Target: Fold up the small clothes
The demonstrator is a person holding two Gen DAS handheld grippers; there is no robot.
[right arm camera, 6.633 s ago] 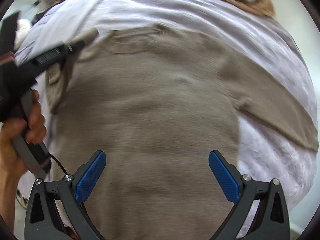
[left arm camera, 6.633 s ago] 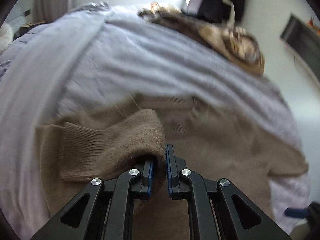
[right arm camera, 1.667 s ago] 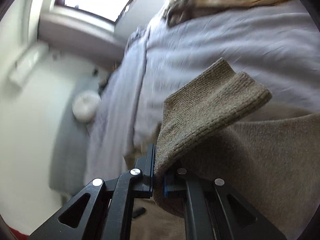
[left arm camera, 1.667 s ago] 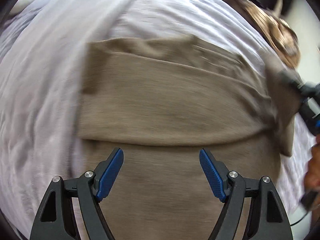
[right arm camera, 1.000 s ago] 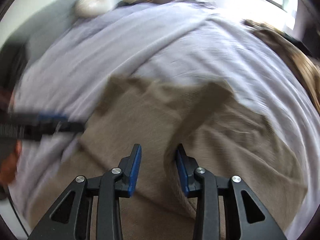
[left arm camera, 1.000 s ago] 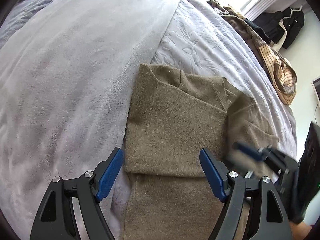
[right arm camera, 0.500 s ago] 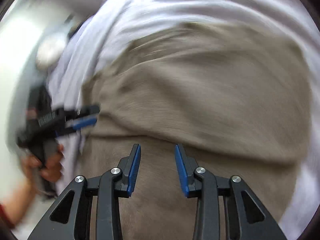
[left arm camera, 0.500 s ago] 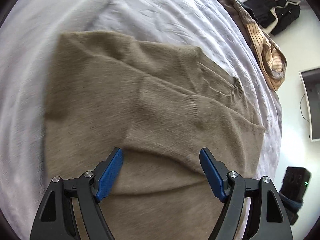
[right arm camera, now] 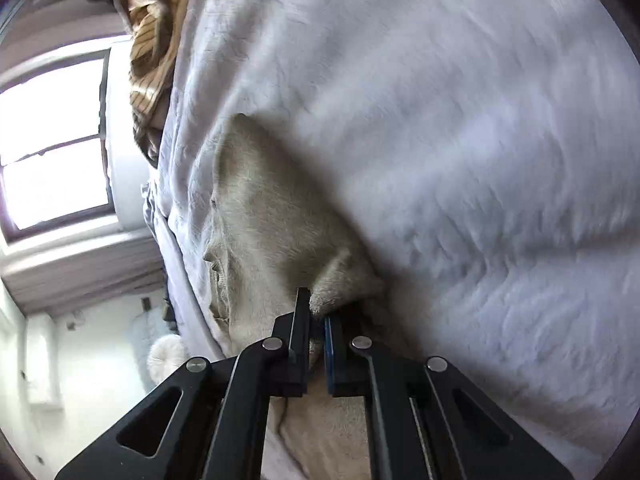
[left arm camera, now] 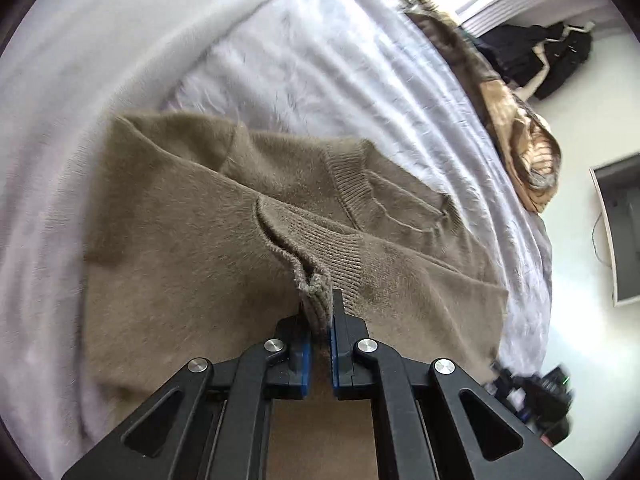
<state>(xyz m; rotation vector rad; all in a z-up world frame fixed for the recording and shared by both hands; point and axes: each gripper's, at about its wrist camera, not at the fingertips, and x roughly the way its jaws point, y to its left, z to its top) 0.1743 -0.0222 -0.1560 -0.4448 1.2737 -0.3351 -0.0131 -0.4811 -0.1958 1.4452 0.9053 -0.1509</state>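
Note:
A brown knitted sweater (left arm camera: pixel 192 240) lies on the pale lilac bedcover (left arm camera: pixel 320 60) with both sleeves folded in across its body. My left gripper (left arm camera: pixel 319 320) is shut on the ribbed cuff (left arm camera: pixel 316 292) of the top sleeve, pinching a small ridge of knit between its blue pads. In the right wrist view the picture is rolled on its side; my right gripper (right arm camera: pixel 316 320) is shut on the sweater's edge (right arm camera: pixel 340 292), where it meets the bedcover (right arm camera: pixel 480 160). The other gripper (left arm camera: pixel 532 400) shows blurred at the lower right of the left wrist view.
A striped tan garment (left arm camera: pixel 516 136) lies heaped at the bed's far side, also in the right wrist view (right arm camera: pixel 152 36). Dark coats (left arm camera: pixel 532 56) hang on the wall and a dark screen (left arm camera: pixel 624 232) is mounted at the right. A window (right arm camera: pixel 52 140) is bright.
Both grippers have gone from open to shut on the sweater. The left one closed on the sleeve cuff; the right one swept to the sweater's edge and rolled onto its side.

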